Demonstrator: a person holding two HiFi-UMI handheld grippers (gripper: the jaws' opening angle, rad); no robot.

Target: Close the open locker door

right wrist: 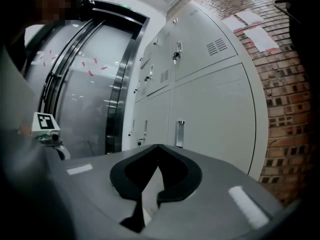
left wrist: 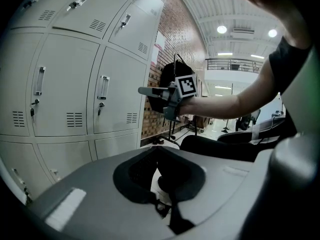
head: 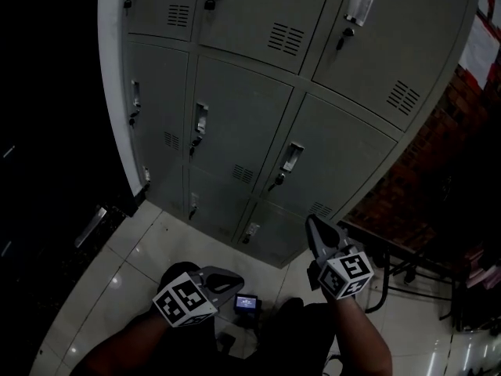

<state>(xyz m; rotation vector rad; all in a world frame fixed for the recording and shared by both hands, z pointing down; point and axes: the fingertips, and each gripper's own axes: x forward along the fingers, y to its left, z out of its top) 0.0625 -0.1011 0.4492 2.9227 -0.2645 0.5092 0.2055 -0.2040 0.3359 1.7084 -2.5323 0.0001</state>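
Observation:
A bank of grey lockers stands in front of me, and every door I can see lies flush with the bank, handles and locks facing me. My left gripper is low at the left, shut and holding nothing, its tip pointing right. My right gripper is raised near the bottom row of lockers, shut and empty. The left gripper view looks over shut jaws at the lockers and at the right gripper on an outstretched arm. The right gripper view shows shut jaws before the lockers.
A red brick wall meets the lockers on the right, with black stand legs at its foot. A dark glass door is at the left. A small black device with a lit screen lies on the tiled floor.

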